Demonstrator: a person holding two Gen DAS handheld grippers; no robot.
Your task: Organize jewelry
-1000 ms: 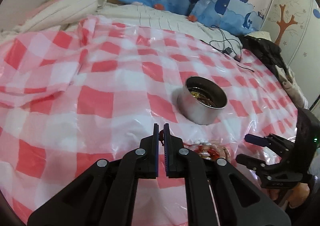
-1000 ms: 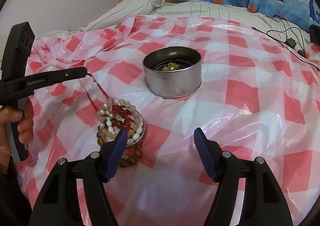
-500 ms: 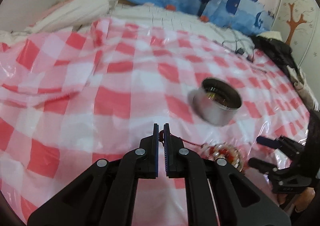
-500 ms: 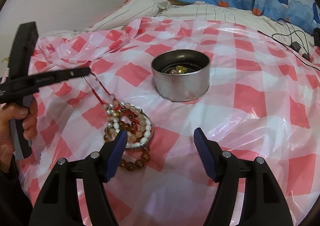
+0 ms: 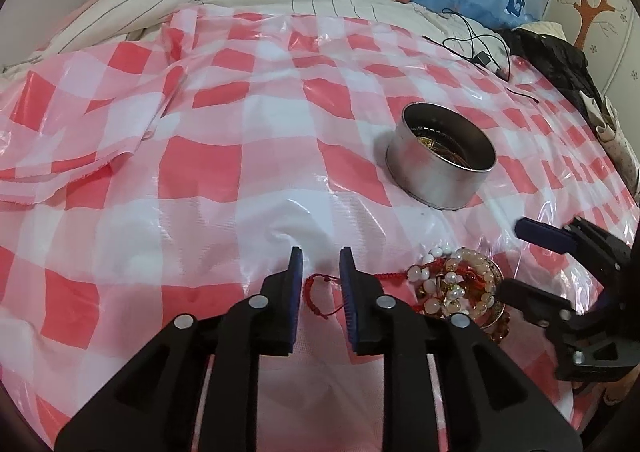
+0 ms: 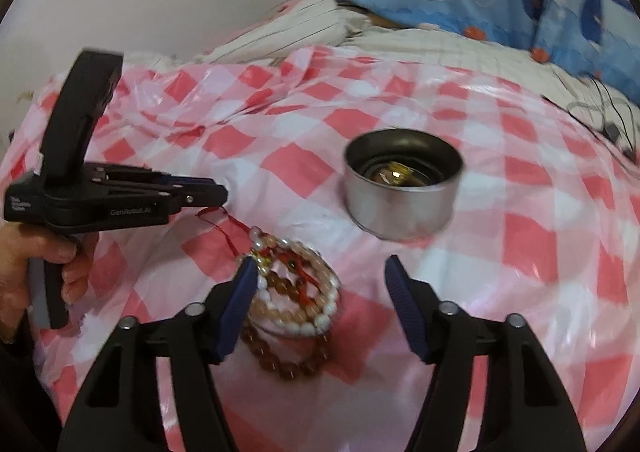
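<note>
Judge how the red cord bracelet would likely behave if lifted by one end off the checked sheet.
The red cord bracelet lies in a slack, kinked loop, so it would probably hang limp. It looks thin and light. Its far end runs into the beaded bracelets, so it may snag and drag them. The left gripper straddles it, jaws opening.

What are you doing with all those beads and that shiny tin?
A person is sorting jewelry on a bed covered with a red-and-white checkered sheet. The left tool is opening, with a red string bracelet lying loose between its pads on the sheet. The string runs to a pile of pearl and brown bead bracelets. The right tool is closing in over that pile without gripping it yet. A round metal tin nearby already has some gold pieces inside.
</note>
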